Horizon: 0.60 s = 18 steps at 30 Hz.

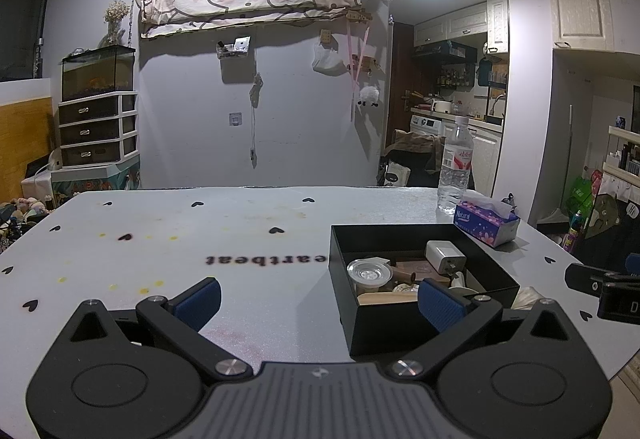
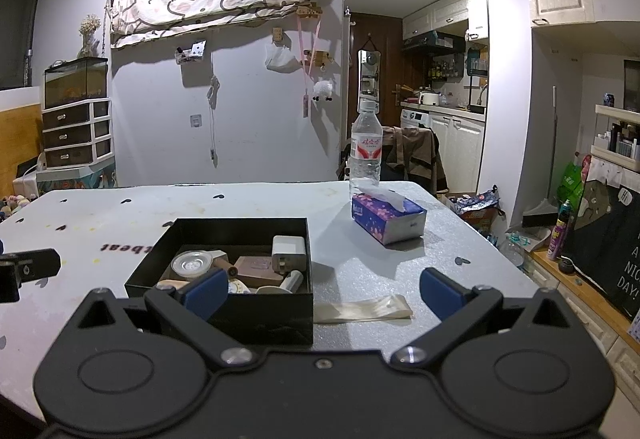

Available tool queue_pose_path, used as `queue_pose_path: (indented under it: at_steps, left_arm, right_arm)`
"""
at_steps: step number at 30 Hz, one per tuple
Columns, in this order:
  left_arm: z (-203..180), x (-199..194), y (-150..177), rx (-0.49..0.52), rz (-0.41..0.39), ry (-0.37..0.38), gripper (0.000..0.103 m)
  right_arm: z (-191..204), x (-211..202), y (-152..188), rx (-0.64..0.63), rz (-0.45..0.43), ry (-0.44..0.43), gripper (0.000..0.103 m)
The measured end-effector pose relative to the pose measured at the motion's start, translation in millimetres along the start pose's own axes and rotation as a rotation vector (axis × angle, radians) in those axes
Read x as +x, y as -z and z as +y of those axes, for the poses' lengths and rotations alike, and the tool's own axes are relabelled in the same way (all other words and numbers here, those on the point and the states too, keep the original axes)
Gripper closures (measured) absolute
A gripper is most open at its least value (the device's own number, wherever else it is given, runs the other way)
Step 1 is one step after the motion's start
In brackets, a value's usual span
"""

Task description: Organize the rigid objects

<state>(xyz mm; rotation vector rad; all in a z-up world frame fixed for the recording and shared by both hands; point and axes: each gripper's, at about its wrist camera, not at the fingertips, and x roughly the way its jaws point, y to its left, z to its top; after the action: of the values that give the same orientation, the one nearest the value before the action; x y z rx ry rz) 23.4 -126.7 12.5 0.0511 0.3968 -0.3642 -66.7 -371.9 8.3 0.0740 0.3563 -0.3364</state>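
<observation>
Both the left gripper and right gripper hang wide and empty over the worktop's near edge, the black box (already holding the rigid bits) between them.

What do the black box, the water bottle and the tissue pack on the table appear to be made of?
Black box: probably matte card or thin plastic, judging by its dull, straight, thin walls.
Water bottle: clear glossy plastic; you can see through it.
Tissue pack: soft printed plastic film, slightly shiny and creased, with white paper tissue poking out.
</observation>
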Motion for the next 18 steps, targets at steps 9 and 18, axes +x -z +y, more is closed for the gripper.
queue_pose_path:
  at_steps: [9,18]
  left_arm:
    - [-0.1,-0.1,0.2,0.000,0.000,0.000,0.000]
    - [-0.1,-0.1,0.3,0.000,0.000,0.000,0.000]
  right_arm:
    - [-0.8,-0.2,0.2,0.000,0.001,0.000,0.000]
    - [-0.3,-0.2,-0.1,-0.001,0.001,0.000,0.000]
